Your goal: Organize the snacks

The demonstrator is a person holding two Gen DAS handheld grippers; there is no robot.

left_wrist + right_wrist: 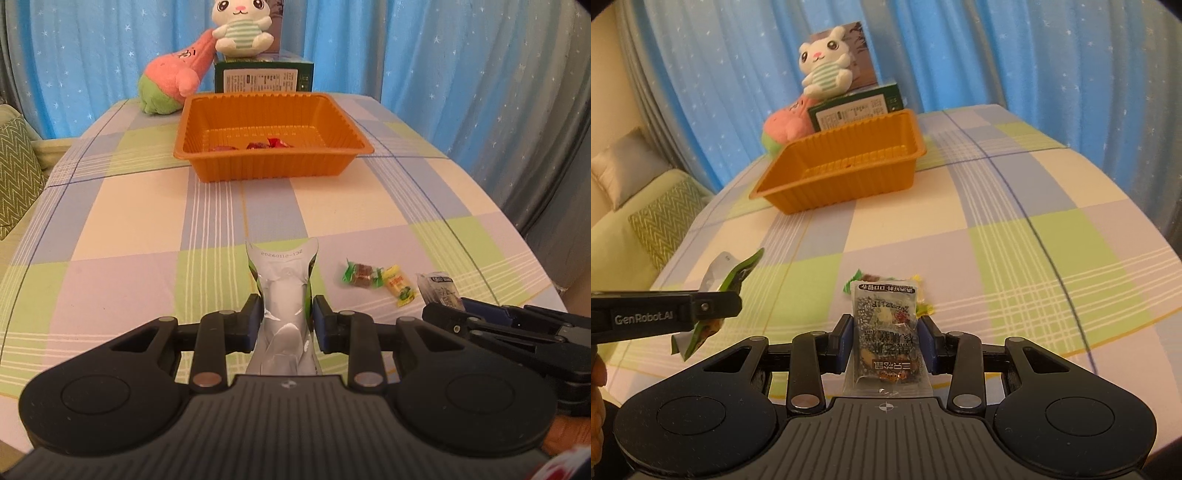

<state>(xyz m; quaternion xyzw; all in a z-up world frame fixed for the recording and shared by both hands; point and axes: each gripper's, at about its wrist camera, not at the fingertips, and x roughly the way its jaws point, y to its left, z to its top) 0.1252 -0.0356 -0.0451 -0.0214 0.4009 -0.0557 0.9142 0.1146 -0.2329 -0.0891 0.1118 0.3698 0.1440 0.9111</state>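
Task approx. part-done. A few red-wrapped snacks point(264, 144) are already seen in the orange tray point(271, 162) at the far end of the checked tablecloth point(129, 229), in front of a green box point(264, 75) and two plush toys.

Left gripper point(287, 319): jaws nearly closed, pads pressed on a green-and-silver pouch point(282, 291), which is held upright off the cloth. Right gripper point(886, 338): jaws narrowly set and clamped on a clear nut-mix packet point(886, 332), also lifted, w/ printing facing the camera.

Two items are left on the cloth near the front edge, touching each other: a green-wrapped brown candy point(362, 275) and a yellow sachet point(399, 290), just beside the right gripper's load. Tray is well apart from both grippers.

Est. remaining: both held packs to be carried to the tray and released, then the two loose pcs to be collected. No other stray snacks are visible, though the tray floor is only partly shown.
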